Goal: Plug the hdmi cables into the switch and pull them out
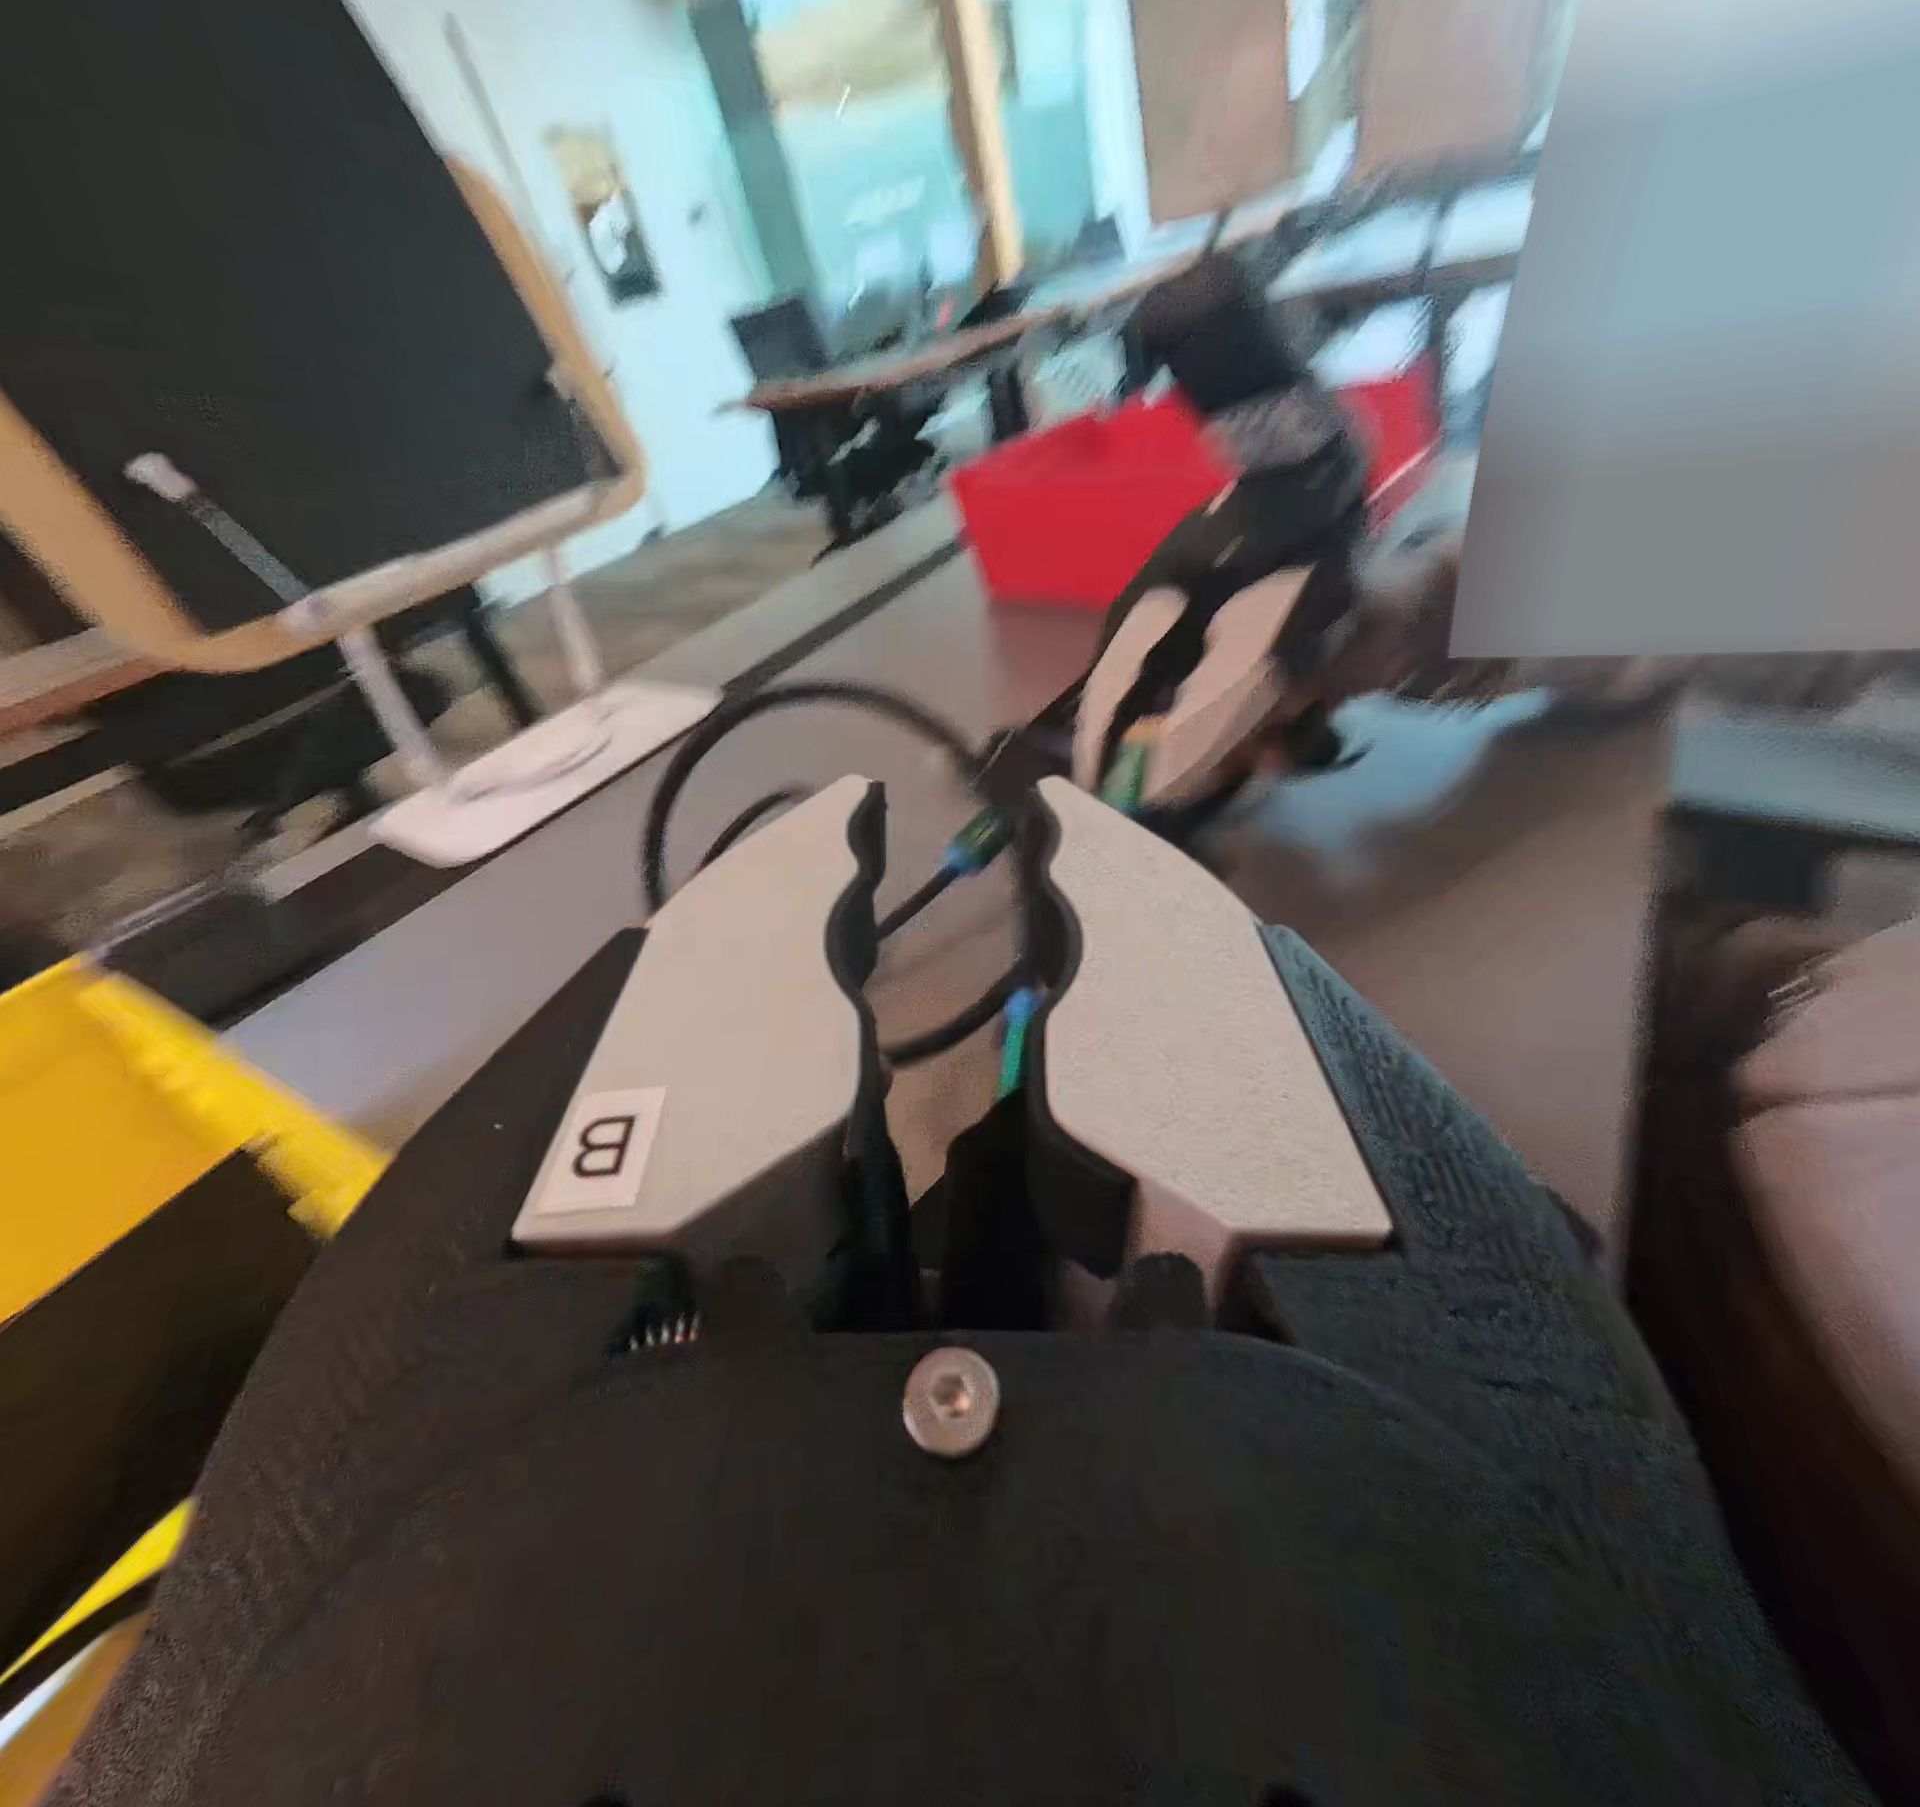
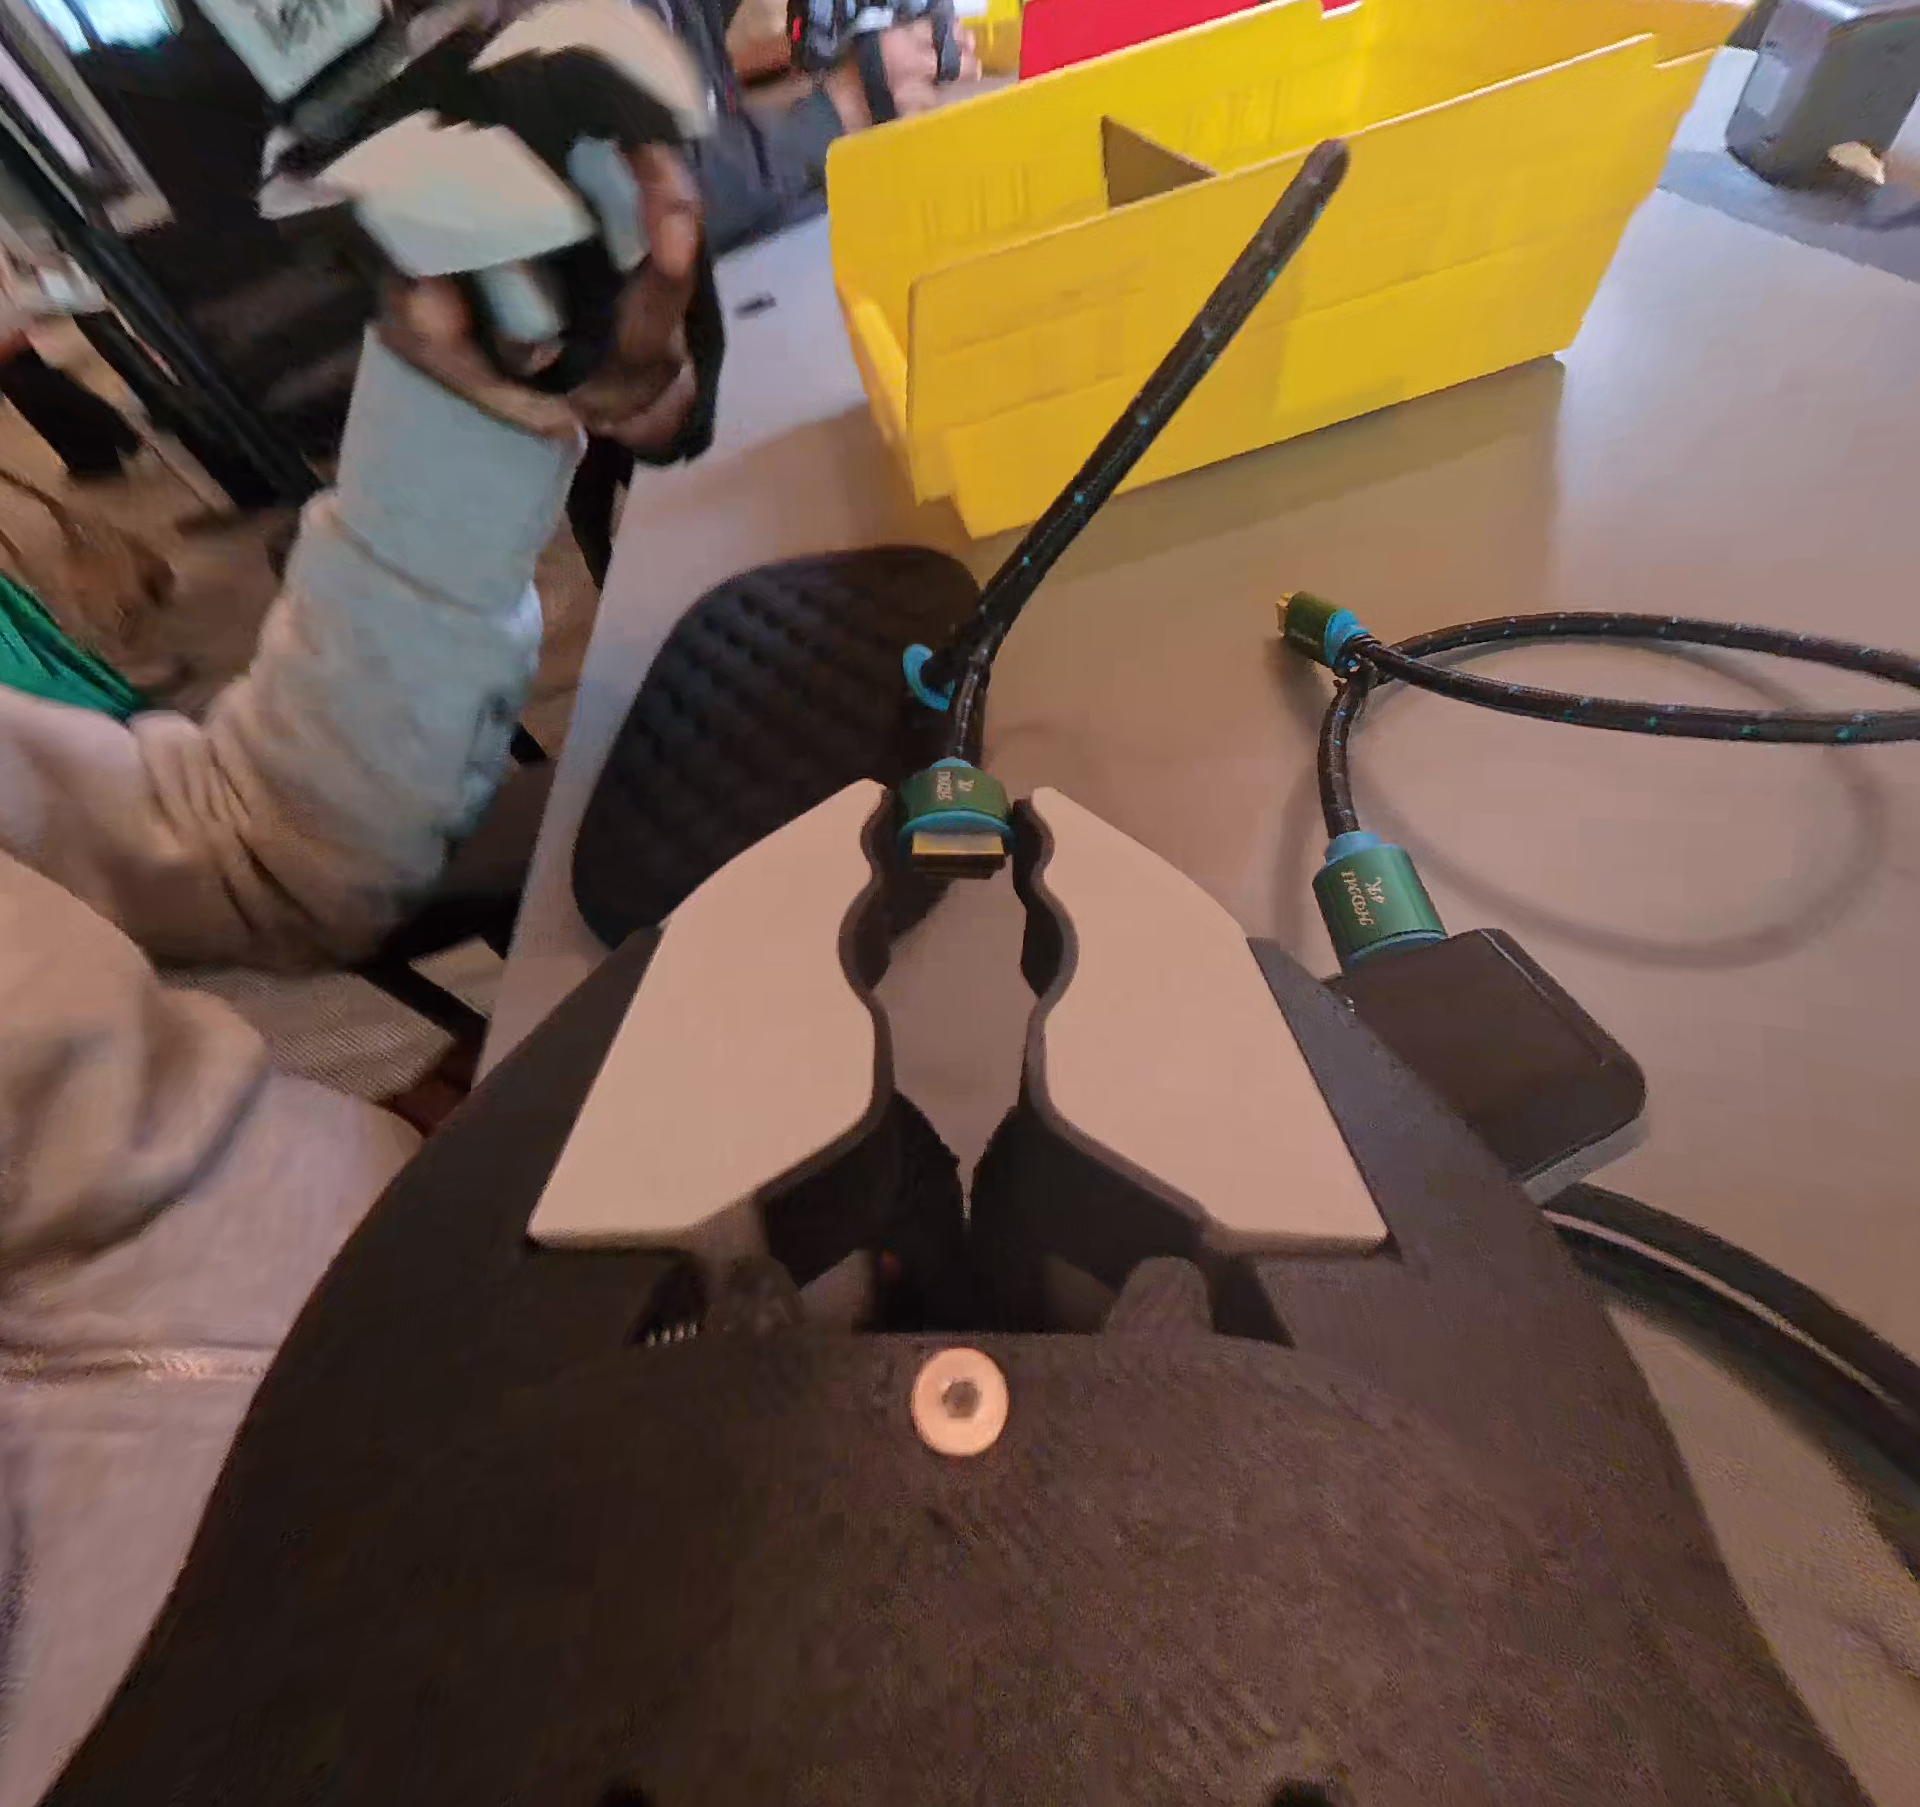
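Here, a green metal-shelled HDMI plug (image 2: 953, 819) is pinched between the right gripper (image 2: 956, 807) tips.
The left gripper (image 1: 961, 801) is held raised, fingers slightly parted, nothing gripped.

Left gripper (image 1: 961, 801), right gripper (image 2: 956, 807): black textured bodies, grey scalloped fingers, silver centre screw; pale grey sleeve (image 2: 343, 677).

Bare table (image 2: 1714, 469) lies open at two o'clock of the right gripper (image 2: 956, 838). A yellow bin (image 2: 1247, 303) blocks twelve o'clock; looped cable (image 2: 1621, 708) and the switch (image 2: 1486, 1051) crowd three o'clock.
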The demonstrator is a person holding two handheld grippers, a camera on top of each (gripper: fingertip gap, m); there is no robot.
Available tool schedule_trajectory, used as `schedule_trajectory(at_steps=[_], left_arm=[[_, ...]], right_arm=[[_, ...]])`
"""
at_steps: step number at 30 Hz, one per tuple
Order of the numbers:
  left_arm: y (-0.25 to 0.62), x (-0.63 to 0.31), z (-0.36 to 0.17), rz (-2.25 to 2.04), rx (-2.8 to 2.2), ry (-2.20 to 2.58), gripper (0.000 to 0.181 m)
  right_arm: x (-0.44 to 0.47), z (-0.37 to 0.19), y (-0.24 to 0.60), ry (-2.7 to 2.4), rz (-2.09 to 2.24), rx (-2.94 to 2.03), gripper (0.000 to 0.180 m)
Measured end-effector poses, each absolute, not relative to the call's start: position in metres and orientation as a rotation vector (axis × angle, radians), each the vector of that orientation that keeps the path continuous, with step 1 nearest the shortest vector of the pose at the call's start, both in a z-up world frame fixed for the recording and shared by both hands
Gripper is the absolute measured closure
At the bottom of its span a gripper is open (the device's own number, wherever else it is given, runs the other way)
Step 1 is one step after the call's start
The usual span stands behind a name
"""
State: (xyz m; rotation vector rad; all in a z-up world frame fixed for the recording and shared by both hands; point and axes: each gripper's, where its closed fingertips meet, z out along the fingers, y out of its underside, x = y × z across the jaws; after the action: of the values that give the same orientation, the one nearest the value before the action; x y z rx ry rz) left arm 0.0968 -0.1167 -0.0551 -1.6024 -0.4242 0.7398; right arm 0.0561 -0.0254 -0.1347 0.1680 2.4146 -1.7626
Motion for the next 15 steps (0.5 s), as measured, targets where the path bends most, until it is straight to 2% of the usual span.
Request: schedule_trajectory(at_steps=[3,7,11,15], left_arm=[[-0.078,0.118,-0.045,0.459,-1.548,-0.354,0.159],[-0.021,0.121,-0.101,0.076,-1.779,-0.392,0.158],[0.013,0.100,-0.139,-0.191,-1.792,-0.603,0.156],[0.016,0.090,-0.147,-0.225,-1.798,-0.702,0.156]], right_arm=[[0.051,-0.127,-0.029,2.253,-1.789,0.337,0.158],[0.042,-0.120,-0.030,2.054,-1.829,0.499,0.158],[0.033,-0.116,-0.027,1.978,-1.878,0.590,0.158],[0.030,-0.102,-0.021,1.931,-1.983,0.607,0.158]])
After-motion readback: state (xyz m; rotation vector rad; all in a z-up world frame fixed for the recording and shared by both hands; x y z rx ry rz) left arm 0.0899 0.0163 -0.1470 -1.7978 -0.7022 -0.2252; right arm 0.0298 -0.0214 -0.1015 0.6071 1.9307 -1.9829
